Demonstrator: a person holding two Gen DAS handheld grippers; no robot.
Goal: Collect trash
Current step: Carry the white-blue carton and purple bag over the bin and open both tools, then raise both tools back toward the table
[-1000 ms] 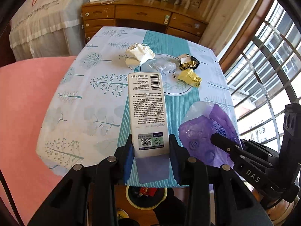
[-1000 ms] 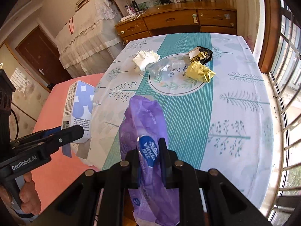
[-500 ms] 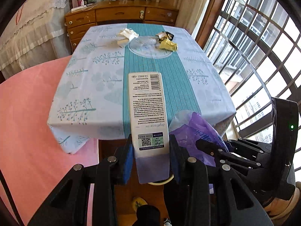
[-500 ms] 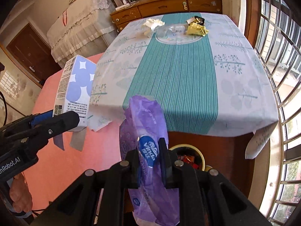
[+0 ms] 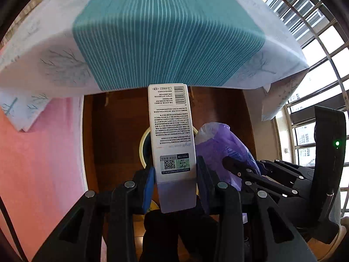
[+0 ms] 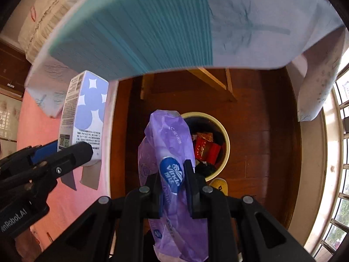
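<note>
My left gripper (image 5: 175,174) is shut on a tall white carton (image 5: 170,128) with printed text and a barcode; its purple-dotted face shows in the right wrist view (image 6: 87,113). My right gripper (image 6: 174,179) is shut on a crumpled purple tissue wrapper (image 6: 170,144), also seen in the left wrist view (image 5: 220,144). Both are held low, below the table edge, above a round yellow-rimmed trash bin (image 6: 224,131) on the wooden floor. The bin holds red wrappers (image 6: 206,148) and dark trash. In the left wrist view the carton hides most of the bin (image 5: 142,144).
The table's teal-and-white tablecloth (image 5: 165,39) overhangs just ahead and above both grippers. A pink cloth (image 5: 39,152) lies to the left. Wooden table legs (image 6: 218,83) stand behind the bin. A barred window (image 5: 322,43) is on the right.
Both grippers have dropped from above the tabletop to below its edge, tilting down toward the bin. The carton and the purple wrapper stay gripped. The tabletop trash has left view.
</note>
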